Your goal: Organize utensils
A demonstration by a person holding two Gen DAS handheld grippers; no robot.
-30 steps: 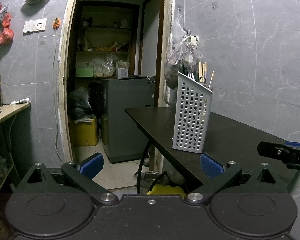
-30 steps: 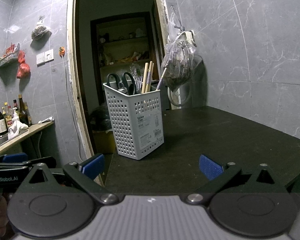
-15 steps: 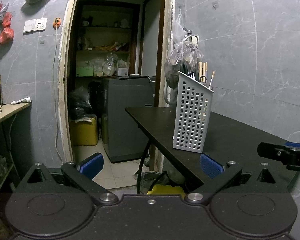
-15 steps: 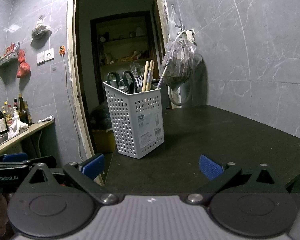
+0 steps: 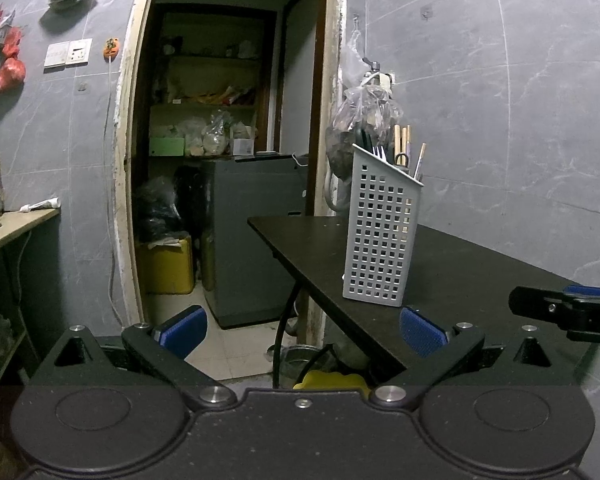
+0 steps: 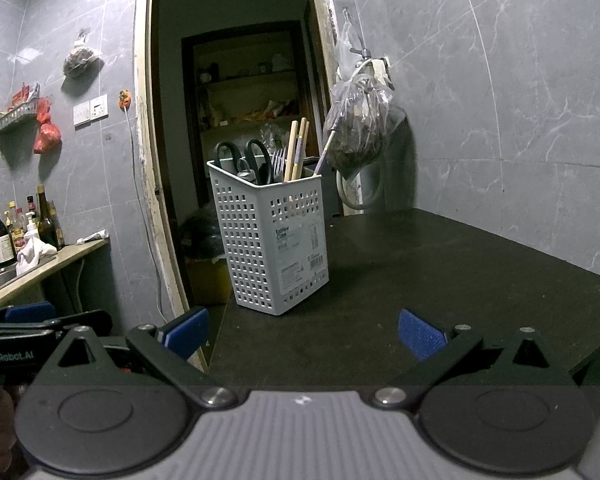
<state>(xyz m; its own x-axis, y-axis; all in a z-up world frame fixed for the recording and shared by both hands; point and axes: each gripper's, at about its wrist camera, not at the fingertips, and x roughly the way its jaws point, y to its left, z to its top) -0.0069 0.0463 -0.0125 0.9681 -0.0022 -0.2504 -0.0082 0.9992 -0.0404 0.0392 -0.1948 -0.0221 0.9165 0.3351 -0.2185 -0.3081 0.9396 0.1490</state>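
Note:
A grey perforated utensil holder (image 6: 274, 240) stands upright near the left edge of a black table (image 6: 440, 272). Out of it stick black-handled scissors (image 6: 242, 156), a fork (image 6: 278, 160), wooden chopsticks (image 6: 296, 148) and a thin stick. The holder (image 5: 382, 232) also shows in the left wrist view, on the table's (image 5: 480, 268) near corner. My left gripper (image 5: 302, 330) hangs open off the table's left side, nothing between its blue pads. My right gripper (image 6: 302, 332) is open over the table's front, short of the holder, holding nothing.
A doorway (image 5: 228, 160) behind the table leads to a storeroom with shelves and a grey appliance (image 5: 252, 232). A plastic bag (image 6: 358, 128) hangs on the wall just behind the holder. A counter with bottles (image 6: 24, 232) runs along the left wall.
Both views have shifted only slightly; the holder sits a touch lower and nearer in the right wrist view. Both grippers stay open and empty.

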